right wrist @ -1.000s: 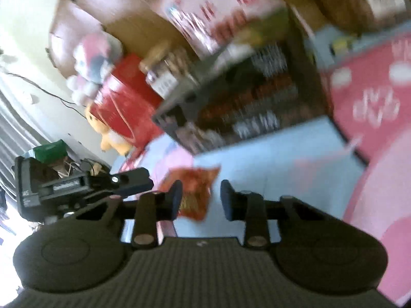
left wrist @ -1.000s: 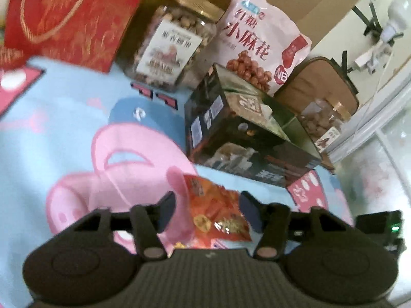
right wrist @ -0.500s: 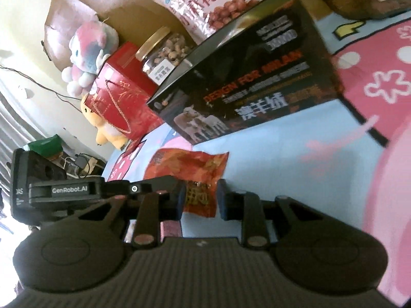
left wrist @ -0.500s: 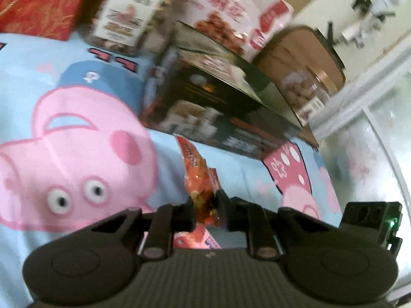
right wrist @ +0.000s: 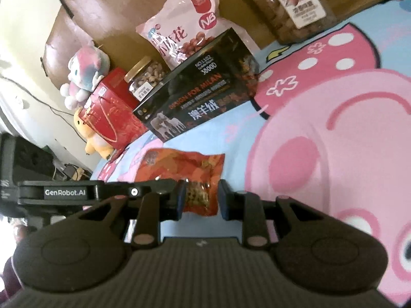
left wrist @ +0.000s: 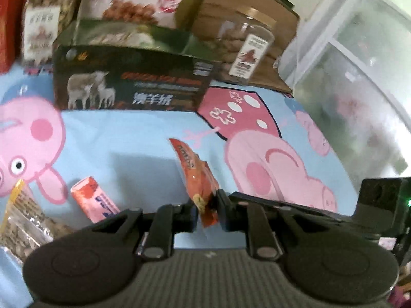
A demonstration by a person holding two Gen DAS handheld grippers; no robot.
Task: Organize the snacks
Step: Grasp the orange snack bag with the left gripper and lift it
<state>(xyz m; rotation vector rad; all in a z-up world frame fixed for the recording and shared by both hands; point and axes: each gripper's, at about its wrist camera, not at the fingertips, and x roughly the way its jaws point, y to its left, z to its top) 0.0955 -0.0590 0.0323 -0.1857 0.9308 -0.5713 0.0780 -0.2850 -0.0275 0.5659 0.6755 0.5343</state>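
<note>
Left gripper [left wrist: 207, 211] clamped on the near edge of the orange snack packet [left wrist: 196, 177], which stands edge-up above the cartoon sheet [left wrist: 128, 138]. Right gripper [right wrist: 199, 200]: fingers part-way apart, packet's clear end between them; contact cannot be told. Black box [left wrist: 128, 84], pink bag [right wrist: 179, 25] and jars stand behind. Pink wafer pack [left wrist: 93, 200] lies at left.

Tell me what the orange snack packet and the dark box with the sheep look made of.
Orange snack packet: thin glossy plastic film, probably; it creases and has a clear window showing the contents. Dark box with the sheep: printed cardboard by the look, with crisp folded edges and a slight sheen, possibly laminated.
</note>
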